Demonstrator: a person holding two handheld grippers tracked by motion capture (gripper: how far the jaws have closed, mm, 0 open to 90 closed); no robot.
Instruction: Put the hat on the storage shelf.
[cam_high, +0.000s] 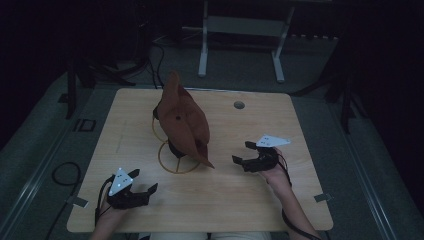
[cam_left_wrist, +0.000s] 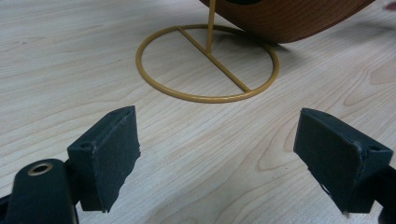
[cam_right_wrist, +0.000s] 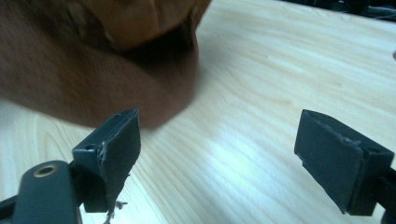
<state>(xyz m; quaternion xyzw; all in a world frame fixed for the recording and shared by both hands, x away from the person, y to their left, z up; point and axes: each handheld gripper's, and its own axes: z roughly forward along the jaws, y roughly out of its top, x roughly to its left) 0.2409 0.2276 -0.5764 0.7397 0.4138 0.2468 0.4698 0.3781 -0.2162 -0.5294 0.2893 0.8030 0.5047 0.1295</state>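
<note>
high view: a wooden table (cam_high: 225, 205) in a dim room carries a brown hat (cam_high: 182, 120) hung on a yellow wire stand (cam_high: 172, 159). the hat sits left of the table's centre, its crown tilted, its brim pointing down toward the near edge. the stand's ring base lies flat on the wood under the hat. the left gripper (cam_high: 144, 184) is held near the front edge, nearer the person than the stand and to its left, apart from the ring. its 2 jaws are spread, with nothing between them. the right gripper (cam_high: 244, 152) is held to the right of the hat, near the brim tip but not touching it, jaws likewise spread and empty. a small round hole (cam_high: 239, 105) shows in the table beyond the hat, toward the far right.

left gripper view: the 2 black jaws stand wide apart over bare wood. the stand's ring (cam_left_wrist: 208, 63), crossed by 1 straight bar, lies just ahead of them, and the upright rod rises from that bar. the hat's lower edge (cam_left_wrist: 289, 18) hangs over the far side of the ring.

right gripper view: the 2 jaws are wide apart, holding nothing. the hat's brim (cam_right_wrist: 93, 70) lies ahead and to the left, blurred, near the left-hand jaw; contact cannot be told.
</note>
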